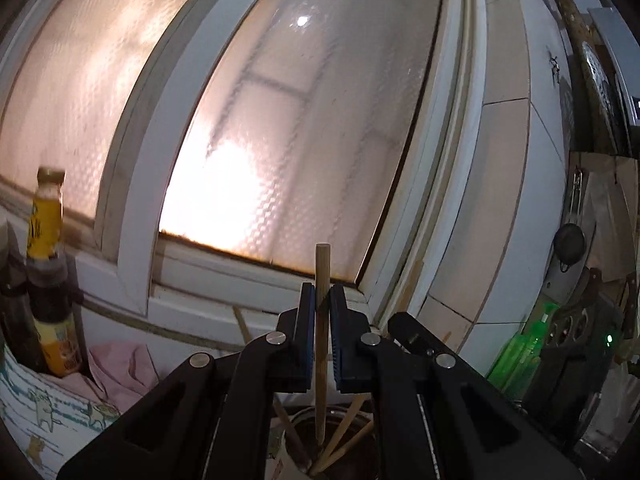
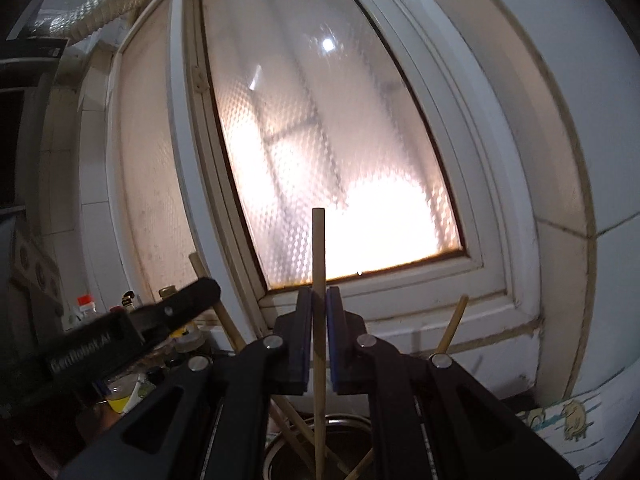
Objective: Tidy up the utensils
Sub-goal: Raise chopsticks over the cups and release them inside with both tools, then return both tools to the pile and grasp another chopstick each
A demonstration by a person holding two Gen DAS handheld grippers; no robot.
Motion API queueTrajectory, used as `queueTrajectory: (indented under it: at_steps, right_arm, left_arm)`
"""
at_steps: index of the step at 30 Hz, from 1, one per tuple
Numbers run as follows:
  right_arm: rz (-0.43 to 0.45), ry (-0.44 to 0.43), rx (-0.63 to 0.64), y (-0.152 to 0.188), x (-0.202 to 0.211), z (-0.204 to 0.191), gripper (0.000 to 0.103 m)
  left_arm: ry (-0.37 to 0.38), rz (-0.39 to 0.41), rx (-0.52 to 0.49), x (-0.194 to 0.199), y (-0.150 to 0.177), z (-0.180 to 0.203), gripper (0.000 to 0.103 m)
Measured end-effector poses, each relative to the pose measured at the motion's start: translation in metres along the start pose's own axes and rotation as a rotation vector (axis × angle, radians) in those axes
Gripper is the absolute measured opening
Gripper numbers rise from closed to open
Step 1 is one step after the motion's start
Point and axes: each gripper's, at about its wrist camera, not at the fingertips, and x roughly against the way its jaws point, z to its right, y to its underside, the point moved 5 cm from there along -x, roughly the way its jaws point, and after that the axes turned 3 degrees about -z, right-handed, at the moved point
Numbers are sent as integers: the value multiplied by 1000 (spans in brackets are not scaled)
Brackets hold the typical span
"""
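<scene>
While each chopstick stands upright, long axis vertical, tip down in the round holder (image 1: 304, 420) below the window (image 1: 304, 128), open room remains above its top end. Left gripper (image 1: 322, 300) fingers pinch one chopstick (image 1: 322, 264); right gripper (image 2: 318, 300) fingers pinch another chopstick (image 2: 319, 240). Loose sticks lean outward from the holder (image 2: 348, 424).

Both views are dim and backlit by a frosted window (image 1: 280, 140) (image 2: 328, 168), with blown-out orange-white glare low in the pane. Foreground gripper parts read as dark silhouettes. Fisheye bending curves the frame lines, corners vignette to black, and edges look soft.
</scene>
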Motion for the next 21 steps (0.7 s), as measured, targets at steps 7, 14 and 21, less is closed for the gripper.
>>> queueTrajectory:
  at_steps: [7,14,21]
  right_arm:
    - [-75,-10,-18,8,-11,3,7]
    - [-91,0,7,15,-13,-3,7]
    - [-46,14,-14,7,4,0,20]
  left_arm:
    - [16,-54,20,-6,11,-7,6]
    - [24,-81,56,-9,16,-14,6]
    - [5,-20,16,9,8,-12,16]
